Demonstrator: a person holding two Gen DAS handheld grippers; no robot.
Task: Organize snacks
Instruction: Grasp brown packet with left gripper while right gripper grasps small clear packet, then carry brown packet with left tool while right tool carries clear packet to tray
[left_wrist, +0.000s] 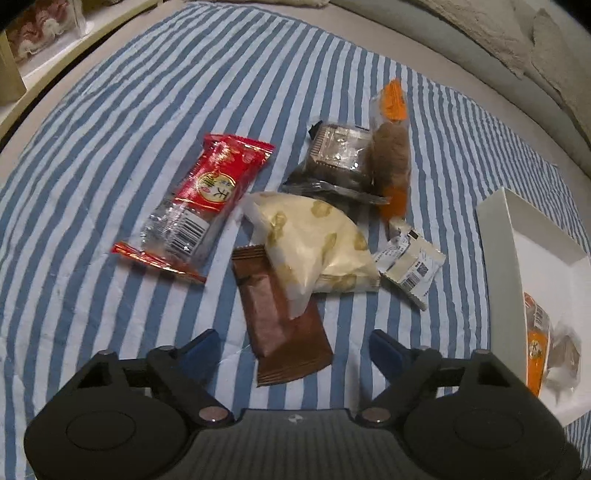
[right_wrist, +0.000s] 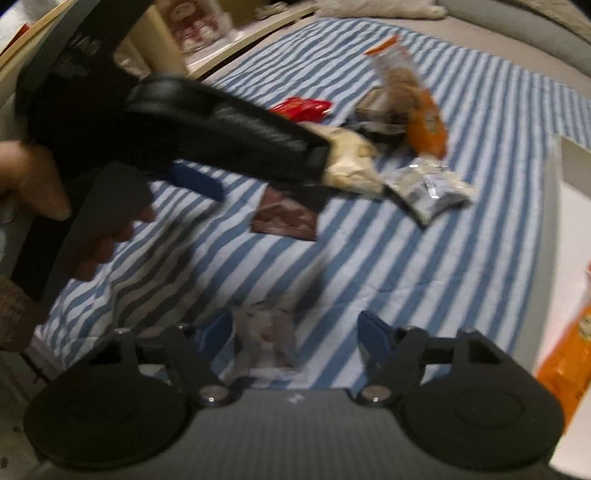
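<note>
Ideally the left gripper (left_wrist: 291, 345), fingers apart, should straddle the brown packet (left_wrist: 280, 317) squarely before clamping; right gripper (right_wrist: 295, 334) gapes too.

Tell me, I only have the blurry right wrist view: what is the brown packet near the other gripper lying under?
Observer: The brown packet has its far end tucked under the cream packet with gold spots.
Operator: Is the left gripper gripping it?
Observer: No, it is open; the packet's near end lies between the fingers, untouched.
Operator: What's in the white box?
Observer: Beside the orange packet, a clear-wrapped brown snack.
</note>
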